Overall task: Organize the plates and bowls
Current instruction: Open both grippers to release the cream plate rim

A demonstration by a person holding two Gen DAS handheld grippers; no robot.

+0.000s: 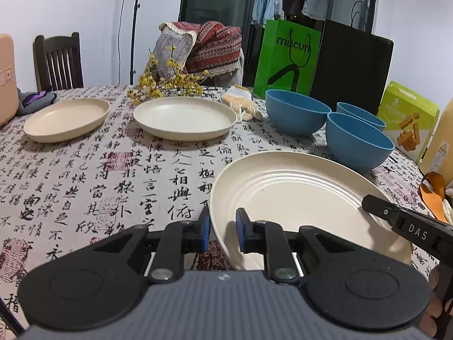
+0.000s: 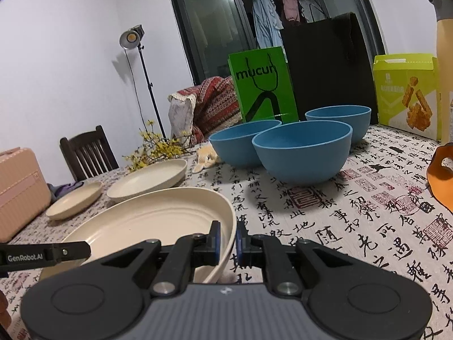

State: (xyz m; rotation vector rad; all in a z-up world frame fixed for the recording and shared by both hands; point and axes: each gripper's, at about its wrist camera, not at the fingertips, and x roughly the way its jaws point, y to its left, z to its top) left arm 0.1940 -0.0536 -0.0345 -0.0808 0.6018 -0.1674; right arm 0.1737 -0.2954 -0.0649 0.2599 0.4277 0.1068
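A large cream plate (image 1: 297,198) is carried between two claws above a bench (image 1: 85,175) covered with a cloth printed in black calligraphy. The left claw (image 1: 223,233) pinches the plate's left rim: one blue pad sits outside the rim and the other inside, with the wall of the plate between them. The right claw (image 2: 228,243) pinches the opposite, right rim in the same way, pads pressed close on the thin edge. In the left wrist view the right claw's black finger reaches in over the far right edge of the plate; in the right wrist view the left claw's finger reaches in from the left. The plate looks slightly tilted, and whether its base touches the cloth cannot be told.

The relation that matters: two more cream plates lie ahead and to the left of the held plate. The middle plate (image 1: 184,118) is the nearer, just in front of a spray of yellow flowers (image 1: 158,85); the far-left plate (image 1: 67,119) lies beyond it, well apart. Three blue bowls (image 2: 303,153) cluster ahead and to the right, close to the held plate's far rim. Judging by the task, stacking means moving forward and left, on the left claw's side, away from the bowls.
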